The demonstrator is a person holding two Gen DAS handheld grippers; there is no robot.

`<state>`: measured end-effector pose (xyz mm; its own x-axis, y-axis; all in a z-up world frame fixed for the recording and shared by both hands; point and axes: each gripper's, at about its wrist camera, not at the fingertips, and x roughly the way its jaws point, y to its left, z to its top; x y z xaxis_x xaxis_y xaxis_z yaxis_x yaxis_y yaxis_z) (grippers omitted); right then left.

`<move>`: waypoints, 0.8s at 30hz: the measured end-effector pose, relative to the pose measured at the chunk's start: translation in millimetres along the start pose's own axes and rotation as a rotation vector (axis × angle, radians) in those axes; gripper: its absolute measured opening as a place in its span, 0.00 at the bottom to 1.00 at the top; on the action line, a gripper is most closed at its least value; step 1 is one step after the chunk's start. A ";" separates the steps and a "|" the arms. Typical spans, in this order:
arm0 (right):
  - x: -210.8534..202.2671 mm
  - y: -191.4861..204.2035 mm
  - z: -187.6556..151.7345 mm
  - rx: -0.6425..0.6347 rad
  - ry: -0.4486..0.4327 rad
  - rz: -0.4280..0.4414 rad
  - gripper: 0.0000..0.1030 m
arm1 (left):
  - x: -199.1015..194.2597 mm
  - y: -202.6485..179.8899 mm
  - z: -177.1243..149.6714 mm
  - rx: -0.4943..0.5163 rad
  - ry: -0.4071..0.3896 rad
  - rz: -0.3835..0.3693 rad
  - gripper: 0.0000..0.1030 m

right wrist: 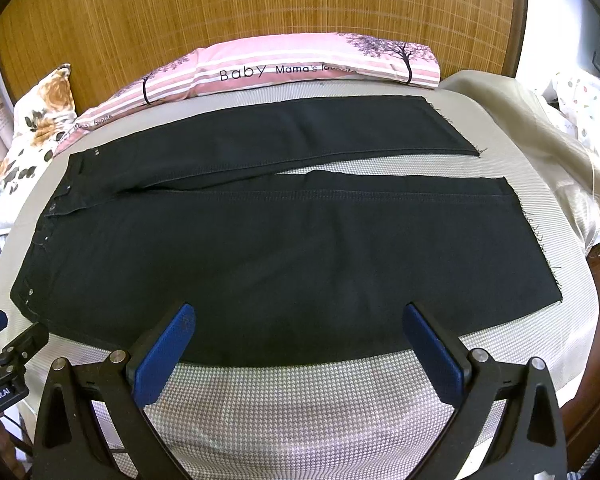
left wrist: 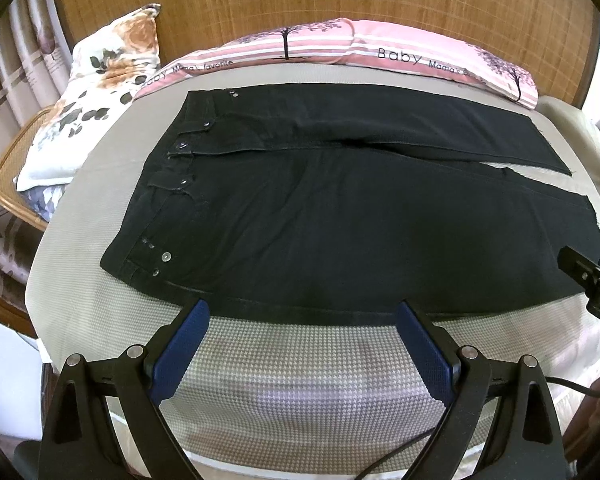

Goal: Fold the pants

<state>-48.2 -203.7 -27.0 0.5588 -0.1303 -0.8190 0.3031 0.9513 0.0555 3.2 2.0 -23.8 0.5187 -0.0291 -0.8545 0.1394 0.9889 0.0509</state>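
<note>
Black pants (left wrist: 340,216) lie flat on the bed, waistband to the left and both legs running right, slightly apart at the hems. In the right wrist view the pants (right wrist: 284,256) fill the middle, frayed hems at the right. My left gripper (left wrist: 302,312) is open, its blue pads just short of the near edge of the pants, nearer the waist. My right gripper (right wrist: 298,314) is open too, fingertips over the near leg's edge, nothing held. Each gripper shows at the edge of the other's view: the right gripper (left wrist: 592,280) and the left gripper (right wrist: 4,344).
The bed cover (right wrist: 300,412) has a fine houndstooth weave. A pink striped pillow (right wrist: 300,64) lies along the woven headboard (right wrist: 220,4). A floral pillow (left wrist: 96,92) sits at far left on a rattan chair. A beige blanket (right wrist: 540,128) is bunched at far right.
</note>
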 end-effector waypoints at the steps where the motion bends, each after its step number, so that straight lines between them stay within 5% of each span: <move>1: 0.1 -0.1 0.0 0.000 0.001 0.001 1.00 | 0.3 0.1 0.0 0.000 0.001 -0.001 0.91; 24: 5.4 -1.3 0.6 0.007 0.007 -0.024 1.00 | 10.5 4.2 6.4 -0.008 0.015 -0.021 0.91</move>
<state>-45.1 -205.8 -31.1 0.5462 -0.1509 -0.8239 0.3214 0.9461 0.0398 14.6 4.9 -29.3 0.5029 -0.0477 -0.8630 0.1430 0.9893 0.0287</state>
